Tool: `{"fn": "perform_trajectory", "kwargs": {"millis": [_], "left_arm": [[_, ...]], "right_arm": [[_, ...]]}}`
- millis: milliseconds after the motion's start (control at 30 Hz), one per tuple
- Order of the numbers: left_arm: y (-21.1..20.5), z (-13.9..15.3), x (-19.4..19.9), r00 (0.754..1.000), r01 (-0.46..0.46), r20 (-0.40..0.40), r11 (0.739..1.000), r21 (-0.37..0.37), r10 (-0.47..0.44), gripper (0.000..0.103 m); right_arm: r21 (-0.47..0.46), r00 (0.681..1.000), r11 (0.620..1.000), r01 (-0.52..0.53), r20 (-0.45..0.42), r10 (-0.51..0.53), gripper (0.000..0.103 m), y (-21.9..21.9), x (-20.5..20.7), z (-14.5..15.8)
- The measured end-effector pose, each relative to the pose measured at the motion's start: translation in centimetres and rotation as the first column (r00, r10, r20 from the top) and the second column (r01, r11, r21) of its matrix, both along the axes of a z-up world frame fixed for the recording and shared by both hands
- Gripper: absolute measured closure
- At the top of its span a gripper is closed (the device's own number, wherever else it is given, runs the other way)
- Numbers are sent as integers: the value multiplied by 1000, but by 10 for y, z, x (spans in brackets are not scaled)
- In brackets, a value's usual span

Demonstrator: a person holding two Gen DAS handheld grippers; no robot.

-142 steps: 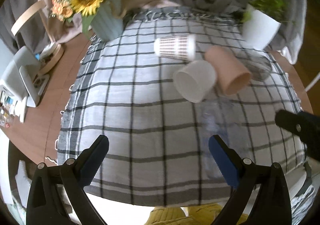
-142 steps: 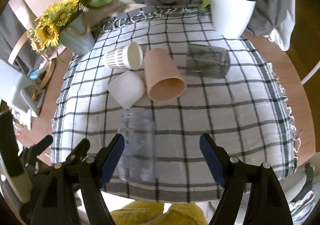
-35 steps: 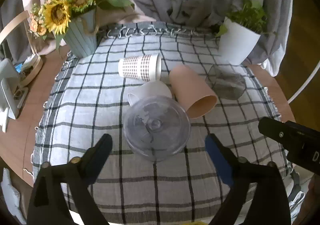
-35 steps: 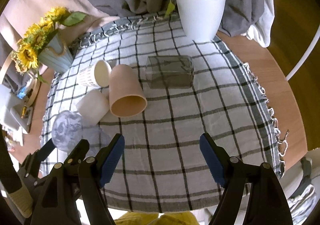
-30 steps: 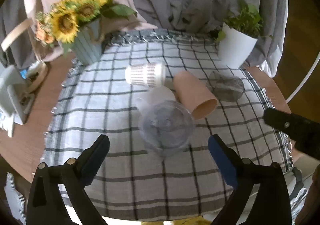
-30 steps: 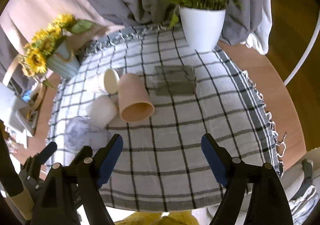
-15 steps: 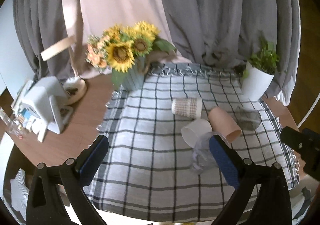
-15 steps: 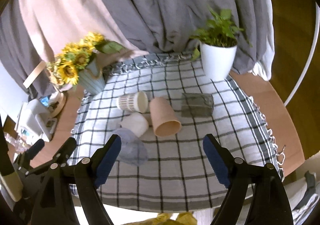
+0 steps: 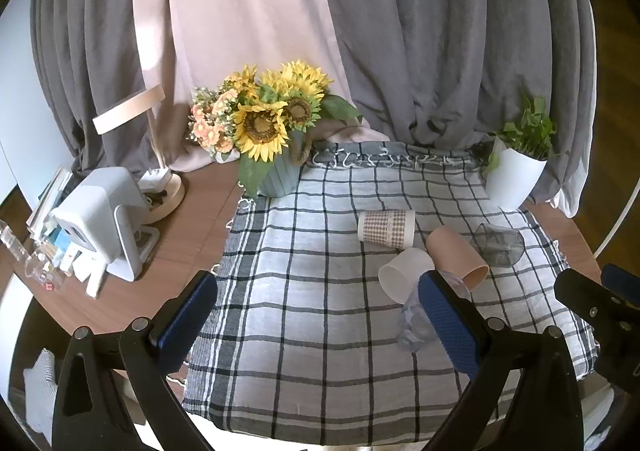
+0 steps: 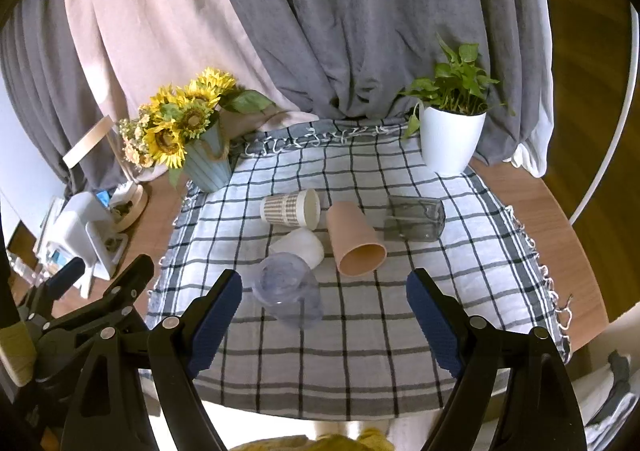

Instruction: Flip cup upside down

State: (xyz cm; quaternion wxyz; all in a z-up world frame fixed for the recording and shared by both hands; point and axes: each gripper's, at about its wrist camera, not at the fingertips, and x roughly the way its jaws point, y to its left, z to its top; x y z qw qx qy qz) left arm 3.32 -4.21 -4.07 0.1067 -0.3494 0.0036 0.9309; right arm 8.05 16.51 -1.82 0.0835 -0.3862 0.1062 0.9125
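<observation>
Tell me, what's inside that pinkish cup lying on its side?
The pink cup looks empty as far as its open mouth shows; the deepest part near its base is hidden.

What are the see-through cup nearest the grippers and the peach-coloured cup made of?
The clear cup looks like thin glossy plastic: the checks of the cloth show through it, slightly clouded. The peach cup looks like matte paper or card, opaque with no shine, though matte plastic is possible.

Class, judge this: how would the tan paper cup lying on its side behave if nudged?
The tan paper cup probably rolls in an arc, being tapered. It looks light, so likely skids. The white cup beside it may block it.
</observation>
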Motion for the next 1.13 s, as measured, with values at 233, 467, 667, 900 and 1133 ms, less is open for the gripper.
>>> {"fn": "perform_trajectory", "kwargs": {"millis": [233, 467, 667, 900, 1133], "left_arm": [[-1, 0, 0, 1000, 0, 1, 1000, 1, 0, 0], [-2, 0, -4, 1000, 13, 4, 1000, 3, -13, 0], [-3, -1, -8, 1000, 16, 5, 1000, 3, -16, 0], [-2, -3, -12, 1000, 21, 13, 1000, 1, -21, 0], [-1, -5, -18, 999, 33, 15, 999, -1, -33, 0]], "right_arm": [[3, 1000, 1000, 1, -3, -1, 19, -9, -1, 0], [5, 1000, 1000, 9, -5, -9, 19, -10, -2, 0], [6, 1000, 1000, 12, -6, -12, 19, -10, -4, -1], [4, 1000, 1000, 16, 1, -16, 19, -9, -7, -3], [3, 1000, 1000, 22, 8, -22, 19, -8, -10, -5]]}}
